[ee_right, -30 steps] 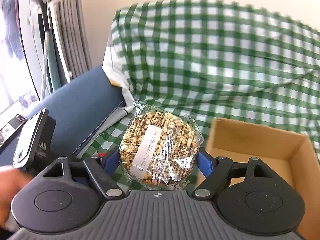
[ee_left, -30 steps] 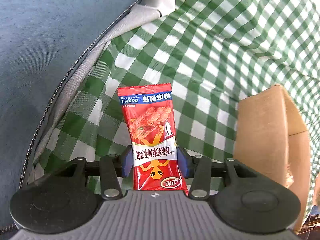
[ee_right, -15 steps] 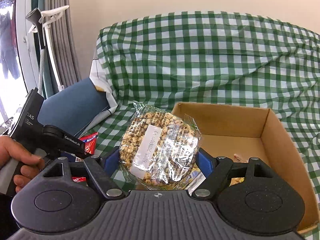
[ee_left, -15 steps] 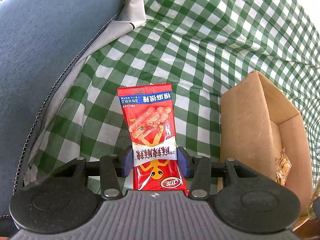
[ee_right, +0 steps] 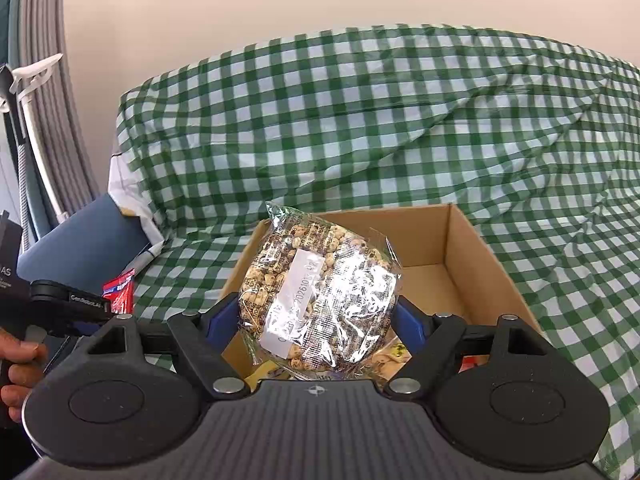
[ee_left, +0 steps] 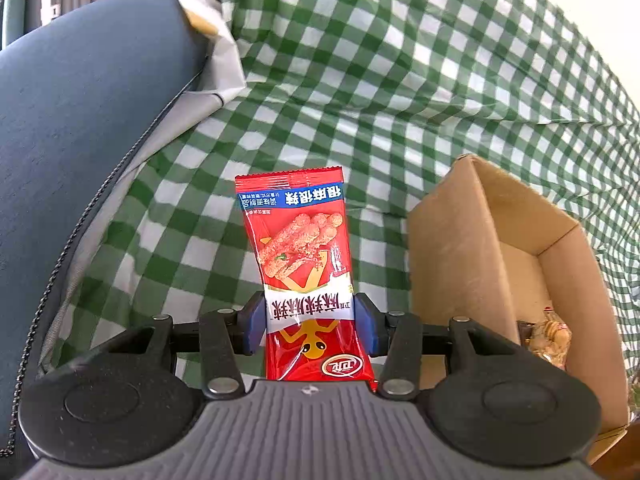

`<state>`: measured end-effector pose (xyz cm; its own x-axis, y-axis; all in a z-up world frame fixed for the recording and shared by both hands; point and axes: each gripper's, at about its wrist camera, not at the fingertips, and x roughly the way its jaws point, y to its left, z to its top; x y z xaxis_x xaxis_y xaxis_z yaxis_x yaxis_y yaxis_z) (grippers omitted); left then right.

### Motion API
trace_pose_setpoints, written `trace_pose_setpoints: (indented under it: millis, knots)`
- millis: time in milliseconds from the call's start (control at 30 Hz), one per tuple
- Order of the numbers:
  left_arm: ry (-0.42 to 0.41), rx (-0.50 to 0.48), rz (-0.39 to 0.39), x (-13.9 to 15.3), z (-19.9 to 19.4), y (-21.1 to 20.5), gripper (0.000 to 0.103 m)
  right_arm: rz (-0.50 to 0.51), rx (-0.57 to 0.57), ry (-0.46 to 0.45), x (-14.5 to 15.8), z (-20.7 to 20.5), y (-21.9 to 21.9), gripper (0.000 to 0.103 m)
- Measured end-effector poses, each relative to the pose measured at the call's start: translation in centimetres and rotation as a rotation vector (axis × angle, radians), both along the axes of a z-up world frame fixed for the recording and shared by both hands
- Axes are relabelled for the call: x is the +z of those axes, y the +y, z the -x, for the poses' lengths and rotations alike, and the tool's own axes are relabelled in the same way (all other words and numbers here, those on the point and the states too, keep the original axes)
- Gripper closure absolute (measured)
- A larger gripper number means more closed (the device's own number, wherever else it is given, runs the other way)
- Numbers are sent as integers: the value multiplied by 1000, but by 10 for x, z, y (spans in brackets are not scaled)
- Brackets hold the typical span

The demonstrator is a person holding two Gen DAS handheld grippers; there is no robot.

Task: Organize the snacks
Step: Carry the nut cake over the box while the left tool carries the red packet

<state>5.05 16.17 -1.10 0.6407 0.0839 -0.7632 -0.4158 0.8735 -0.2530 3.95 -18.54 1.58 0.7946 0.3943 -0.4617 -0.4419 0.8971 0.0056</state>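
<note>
Your left gripper (ee_left: 311, 328) is clamped on the red snack packet (ee_left: 302, 264), which stands at centre frame with its long axis running up the picture, sealed top edge uppermost and leaning slightly left; its print reads upside down. Your right gripper (ee_right: 320, 320) is closed around the clear bag of puffed grains (ee_right: 320, 296), a rounded bundle at centre frame, its white label slanting from lower left to upper right. That bag hangs over the near left part of the open cardboard box (ee_right: 472, 256). The box sits on a green-and-white checked cloth (ee_right: 360, 120) that also rises behind it, with a plain pale wall above. A blue cushion (ee_left: 80, 120) fills the left of the left view. At the left edge of the right view, your hand (ee_right: 18, 364) is partly cut off. Snacks already in the box are mostly hidden behind the bag and fingers, too small to identify.
</note>
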Motion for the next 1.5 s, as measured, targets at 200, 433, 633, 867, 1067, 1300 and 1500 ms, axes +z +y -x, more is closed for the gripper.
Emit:
trace_pose_setpoints:
  millis: [200, 433, 633, 867, 1067, 1300, 1500]
  knots:
    - [-42, -30, -18, 5, 1, -7, 52, -6, -25, -5, -1, -1, -3, 22]
    - [-106, -51, -38, 15, 2, -13, 52, -6, -29, -7, -1, -3, 1, 22]
    - [-166, -80, -48, 23, 2, -21, 52, -3, -24, -9, -2, -4, 1, 22]
    - [-257, -131, -61, 34, 3, -40, 52, -6, -35, -10, -2, -6, -2, 22]
    - [-327, -207, -89, 43, 2, -67, 52, -5, -66, -20, -1, -6, -2, 22]
    - [-351, -279, -114, 42, -3, -93, 52, -2, -103, -28, -2, -6, -6, 22]
    - [-379, -315, -101, 44, -3, -105, 52, 3, -138, -31, -4, -5, -7, 22]
